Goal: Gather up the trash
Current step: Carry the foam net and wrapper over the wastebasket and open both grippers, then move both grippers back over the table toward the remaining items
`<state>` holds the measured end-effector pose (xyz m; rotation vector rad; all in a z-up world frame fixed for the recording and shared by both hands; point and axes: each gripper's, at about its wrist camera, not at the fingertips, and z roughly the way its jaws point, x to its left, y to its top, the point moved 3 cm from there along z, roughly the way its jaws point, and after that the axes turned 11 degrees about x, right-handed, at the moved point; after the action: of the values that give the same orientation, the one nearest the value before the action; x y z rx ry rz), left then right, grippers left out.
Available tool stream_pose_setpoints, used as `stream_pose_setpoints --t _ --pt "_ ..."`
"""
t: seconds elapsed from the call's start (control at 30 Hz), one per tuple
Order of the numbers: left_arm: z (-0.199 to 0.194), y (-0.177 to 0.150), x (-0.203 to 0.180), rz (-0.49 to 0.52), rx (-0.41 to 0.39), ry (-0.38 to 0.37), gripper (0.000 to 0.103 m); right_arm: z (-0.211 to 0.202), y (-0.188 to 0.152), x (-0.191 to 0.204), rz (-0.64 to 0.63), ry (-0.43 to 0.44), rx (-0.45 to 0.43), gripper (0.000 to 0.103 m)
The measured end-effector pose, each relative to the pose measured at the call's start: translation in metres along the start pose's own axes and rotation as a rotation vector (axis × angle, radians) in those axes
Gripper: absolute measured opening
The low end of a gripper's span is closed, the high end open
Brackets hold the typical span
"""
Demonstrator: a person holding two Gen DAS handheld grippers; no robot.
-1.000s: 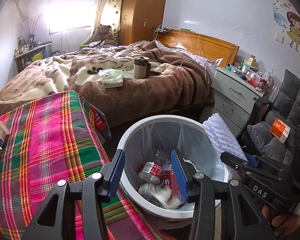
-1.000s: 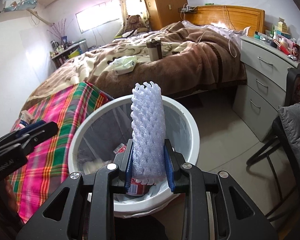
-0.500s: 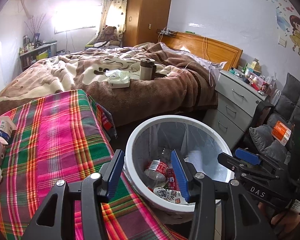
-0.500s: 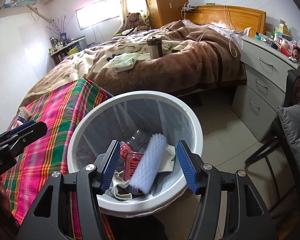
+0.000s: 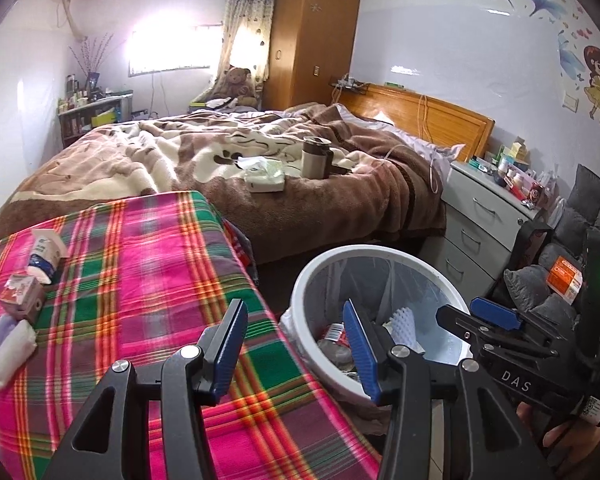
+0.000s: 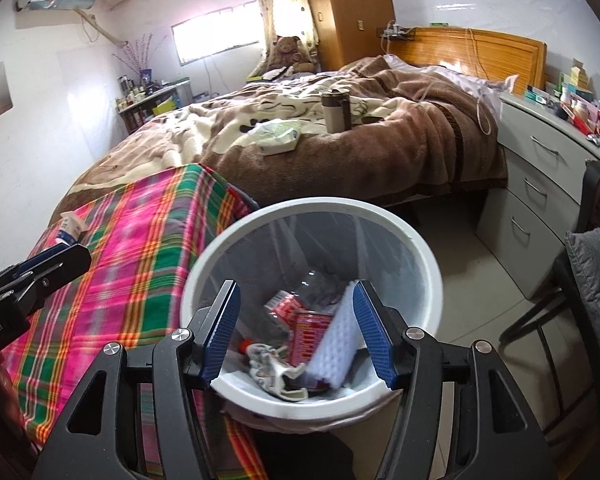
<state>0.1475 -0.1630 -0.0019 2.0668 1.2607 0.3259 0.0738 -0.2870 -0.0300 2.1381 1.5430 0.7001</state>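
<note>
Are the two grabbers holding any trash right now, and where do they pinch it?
No. The left gripper and right gripper are both open and empty; the foam net lies loose in the bin.

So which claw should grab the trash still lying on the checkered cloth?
Probably the left claw. It is open and empty over the plaid cloth, where the cartons lie at its far left. The right claw, also open, hangs over the bin.

home bedroom | bed [image 5: 260,168] w/ blanket | wardrobe [image 5: 314,36] | teddy [image 5: 238,82]
</note>
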Motion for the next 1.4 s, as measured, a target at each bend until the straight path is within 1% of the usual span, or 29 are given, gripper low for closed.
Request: stream_pose_setpoints --t 0.1,0.17,0.27,0.4,0.5,0.8,0.9,1.07,1.13,1.23,1.4 --pt "-0.008 -0.003 0.010 -0.012 -0.010 0.013 0.050 -0.002 0.002 0.009 -0.012 0.013 -0.015 0.060" --pt "-0.013 -0.006 0.017 -0.013 -0.024 0.041 0.051 -0.003 0.002 0.016 -0.017 0.021 -0.025 0.060" --pt "-0.021 -0.008 0.028 -0.031 -0.035 0.039 0.052 -0.004 0.003 0.027 -0.029 0.039 -0.039 0.060" --pt "-0.030 -0.011 0.050 -0.057 -0.049 0.076 0.053 -0.004 0.003 0.043 -0.057 0.060 -0.048 0.060" --pt "-0.036 -0.015 0.067 -0.078 -0.050 0.089 0.054 -0.001 0.005 0.054 -0.073 0.077 -0.053 0.060" --pt "-0.046 -0.028 0.122 -0.152 -0.050 0.145 0.054 0.006 0.009 0.096 -0.138 0.125 -0.045 0.060" --pt "-0.050 -0.032 0.143 -0.192 -0.051 0.164 0.054 0.008 0.012 0.110 -0.160 0.141 -0.047 0.060" --pt "-0.059 -0.039 0.168 -0.208 -0.069 0.207 0.055 0.015 0.016 0.137 -0.202 0.181 -0.039 0.060" --pt "-0.061 -0.042 0.182 -0.226 -0.066 0.221 0.058 0.017 0.017 0.148 -0.221 0.189 -0.038 0.060" --pt "-0.066 -0.046 0.204 -0.260 -0.061 0.239 0.058 0.022 0.023 0.165 -0.235 0.214 -0.032 0.060" --pt "-0.071 -0.052 0.238 -0.284 -0.046 0.281 0.059 0.033 0.029 0.195 -0.273 0.244 -0.016 0.060"
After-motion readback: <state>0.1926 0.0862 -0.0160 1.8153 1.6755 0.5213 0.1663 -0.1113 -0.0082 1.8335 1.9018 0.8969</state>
